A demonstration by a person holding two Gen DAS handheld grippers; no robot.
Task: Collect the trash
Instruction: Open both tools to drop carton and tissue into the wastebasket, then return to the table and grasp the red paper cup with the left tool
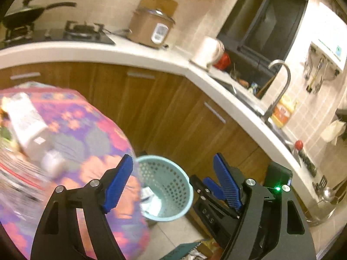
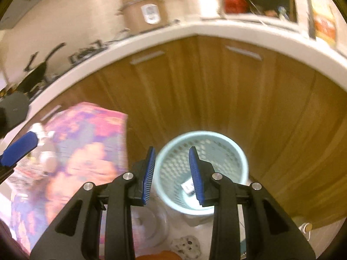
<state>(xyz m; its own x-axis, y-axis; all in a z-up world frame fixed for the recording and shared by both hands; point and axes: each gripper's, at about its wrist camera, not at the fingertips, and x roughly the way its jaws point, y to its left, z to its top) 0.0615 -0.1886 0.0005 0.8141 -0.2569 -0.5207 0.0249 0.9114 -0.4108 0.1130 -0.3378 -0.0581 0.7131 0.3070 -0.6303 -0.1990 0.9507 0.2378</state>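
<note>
Left wrist view: left tongs (image 1: 173, 173) spread wide, nothing btwn the blue ribbed pads (image 1: 118, 184). Below & beyond them, on the floor, a pale teal perforated plastic waste basket (image 1: 186, 186) w/ white crumpled paper trash (image 1: 151, 203) inside at the bottom. Right tongs (image 1: 213, 189) visible just right of the basket, black frame, blue pads set narrow, nothing gripped. At left, a round bench under a pink-purple floral cloth (image 1: 91, 134); on it a white rectangular carton (image 1: 26, 121) and a small whitish blob (image 1: 53, 162), both blurred. Far side: white L-shaped kitchen counter (image 1: 130, 52) over brown wood cabinets (image 1: 169, 112), tan rice cooker (image 1: 151, 26), black wok on the gas hob (image 1: 23, 15), white kettle (image 1: 208, 52), curved steel tap (image 1: 282, 82) over the sink.

Right wrist view: right tongs (image 2: 172, 174) part-open w/ a modest gap, empty, hanging over the basket (image 2: 238, 158); basket sits on the floor close to the wood cabinets (image 2: 238, 99). A small white scrap w/ dark print (image 2: 188, 186) lies in the basket bottom. Floral cloth (image 2: 91, 151) at left, blurred. One blue pad of the left tongs (image 2: 18, 151) pokes in at far left edge. Counter (image 2: 195, 30) and rice cooker (image 2: 145, 13) far behind, smeared.
</note>
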